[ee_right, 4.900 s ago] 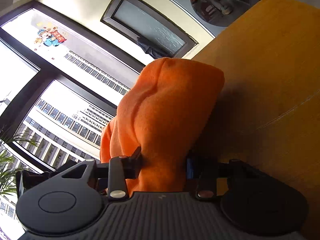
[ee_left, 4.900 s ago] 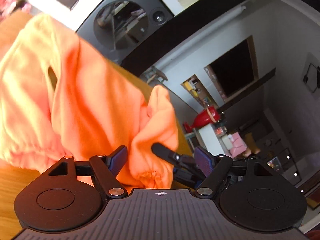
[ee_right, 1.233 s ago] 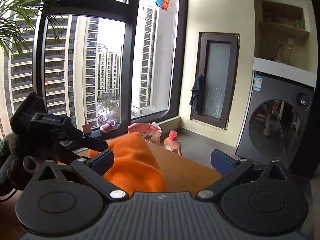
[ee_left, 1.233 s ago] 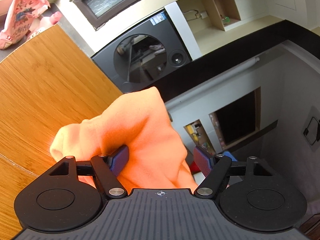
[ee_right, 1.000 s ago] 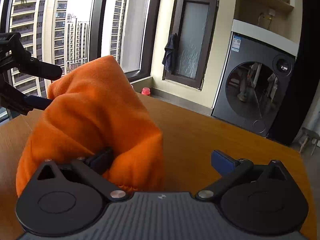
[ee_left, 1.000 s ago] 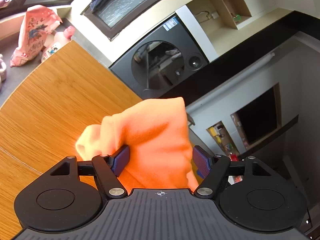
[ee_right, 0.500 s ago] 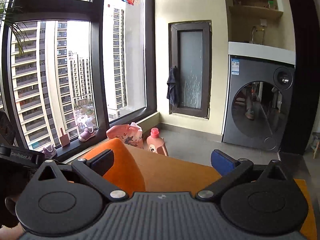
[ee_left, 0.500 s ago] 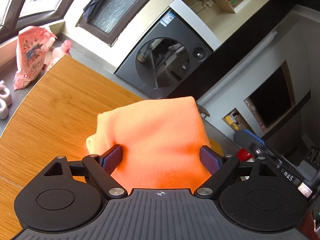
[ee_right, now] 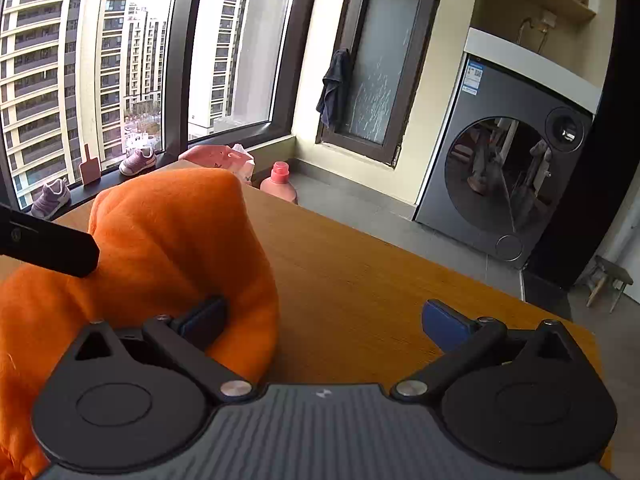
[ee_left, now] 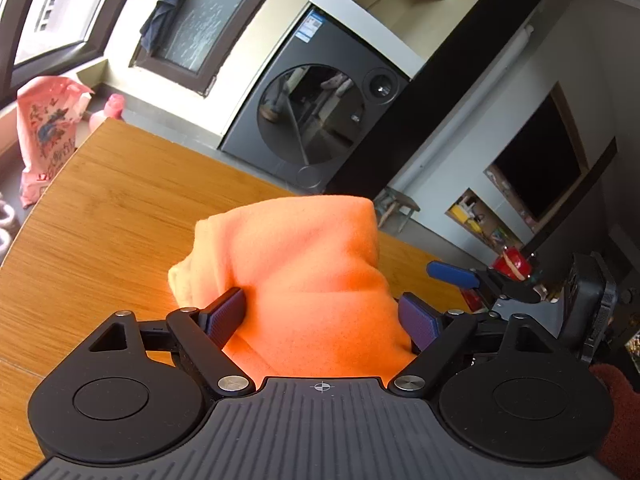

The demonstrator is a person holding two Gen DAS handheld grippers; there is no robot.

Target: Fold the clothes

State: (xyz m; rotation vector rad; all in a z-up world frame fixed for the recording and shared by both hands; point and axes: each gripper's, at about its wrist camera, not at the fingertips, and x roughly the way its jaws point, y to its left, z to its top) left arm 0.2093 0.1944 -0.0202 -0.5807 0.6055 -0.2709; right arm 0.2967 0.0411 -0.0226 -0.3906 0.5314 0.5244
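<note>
An orange garment point(ee_left: 304, 272) is bunched in a thick bundle on the wooden table point(ee_left: 112, 216). My left gripper point(ee_left: 322, 314) has its jaws wide apart with the bundle filling the gap between them. In the right wrist view the same garment point(ee_right: 160, 248) lies at the left. My right gripper point(ee_right: 326, 320) is open, its left finger point(ee_right: 202, 318) against the cloth and its right finger point(ee_right: 446, 322) over bare table. The right gripper also shows at the right of the left wrist view point(ee_left: 456, 274).
A dark washing machine point(ee_right: 508, 176) stands beyond the table's far edge. A pink bag point(ee_left: 44, 132) and a pink bottle point(ee_right: 279, 184) sit on the floor by the window. A small stool point(ee_right: 608, 280) stands to the right.
The right gripper has swung back down beside the garment, its left finger now touching the cloth. The left gripper stays around the bundle and has tilted slightly.
</note>
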